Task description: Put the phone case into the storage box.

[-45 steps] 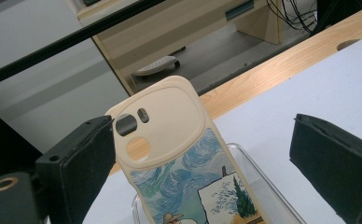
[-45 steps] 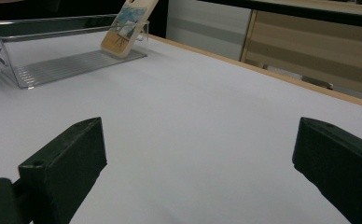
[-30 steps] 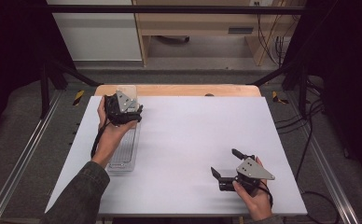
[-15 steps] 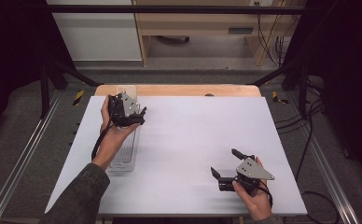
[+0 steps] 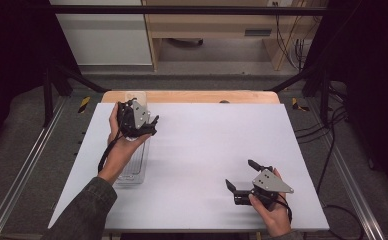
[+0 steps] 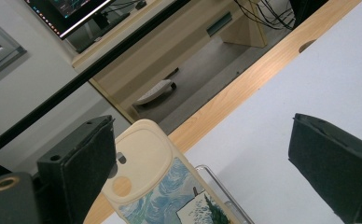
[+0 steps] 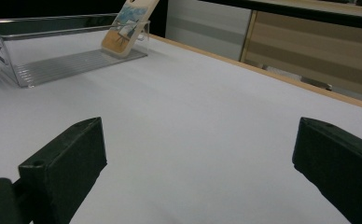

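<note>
1. At the far left of the table point(image 5: 202, 150), your left gripper point(image 5: 141, 120) hangs above the far end of the clear bin point(image 5: 132, 170), held up in your left hand point(image 5: 124, 142) with its jaws spread wide and nothing between them.
2. In the left gripper view, the phone case point(image 6: 163, 186) shows between and beyond the two black pads point(image 6: 83, 163) (cream back, a blue swirled painting on it); neither pad touches it.
3. In the right gripper view, the case leans upright against the bin's far end wall, its lower edge down on the ribbed floor of the bin and its top rising above the rim.
4. The bin lies lengthwise along the table's left side, and your left forearm passes over its near part.
5. At the near right of the table, your right gripper point(image 5: 244, 177) sits low in your right hand point(image 5: 272, 212), just above the white surface or on it; I cannot tell which.
6. Its jaws also stand wide apart, with bare white tabletop between them.
7. The two grippers are well apart, the right one far from both the bin and the case.
</note>
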Demonstrator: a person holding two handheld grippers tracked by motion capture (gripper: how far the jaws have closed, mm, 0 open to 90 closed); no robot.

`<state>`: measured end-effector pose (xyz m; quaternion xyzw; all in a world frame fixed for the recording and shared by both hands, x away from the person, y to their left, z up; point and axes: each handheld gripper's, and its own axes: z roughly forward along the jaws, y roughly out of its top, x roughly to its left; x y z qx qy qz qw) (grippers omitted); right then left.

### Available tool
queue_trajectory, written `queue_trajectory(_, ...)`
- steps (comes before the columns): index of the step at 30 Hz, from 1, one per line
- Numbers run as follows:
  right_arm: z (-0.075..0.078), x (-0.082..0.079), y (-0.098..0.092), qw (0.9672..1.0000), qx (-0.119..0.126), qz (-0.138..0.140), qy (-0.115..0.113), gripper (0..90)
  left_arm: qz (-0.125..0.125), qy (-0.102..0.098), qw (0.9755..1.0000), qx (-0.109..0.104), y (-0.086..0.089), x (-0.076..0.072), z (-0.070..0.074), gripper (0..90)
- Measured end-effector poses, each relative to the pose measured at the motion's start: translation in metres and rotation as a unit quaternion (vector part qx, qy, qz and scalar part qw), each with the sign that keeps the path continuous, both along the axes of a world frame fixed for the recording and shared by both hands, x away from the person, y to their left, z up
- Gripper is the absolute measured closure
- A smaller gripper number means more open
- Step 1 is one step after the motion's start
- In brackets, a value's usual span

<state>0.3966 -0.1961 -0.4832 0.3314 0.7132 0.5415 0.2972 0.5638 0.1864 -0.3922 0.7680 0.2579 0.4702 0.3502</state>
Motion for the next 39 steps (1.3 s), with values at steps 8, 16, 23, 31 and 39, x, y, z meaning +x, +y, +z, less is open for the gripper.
queue_trajectory(8,0.0,0.0,0.001,1.0,0.0,0.0,0.0,2.8,-0.013,-0.006,0.9999,0.007,-0.002,-0.008,0.001,7.2)
queue_trajectory(16,0.0,0.0,0.001,1.0,-0.001,0.0,-0.001,2.8,-0.025,-0.014,0.9995,0.013,-0.005,-0.018,0.004,7.2)
queue_trajectory(23,0.001,-0.001,0.001,1.0,0.0,-0.001,-0.001,2.8,-0.036,-0.018,0.999,0.019,-0.008,-0.031,0.005,7.3)
queue_trajectory(31,0.001,-0.001,0.001,1.0,0.001,-0.001,-0.002,2.8,-0.05,-0.025,0.9978,0.035,-0.011,-0.042,0.01,7.4)
queue_trajectory(39,0.001,-0.001,0.001,1.0,-0.001,-0.001,-0.002,2.8,-0.053,-0.03,0.9975,0.038,-0.009,-0.051,0.012,7.4)
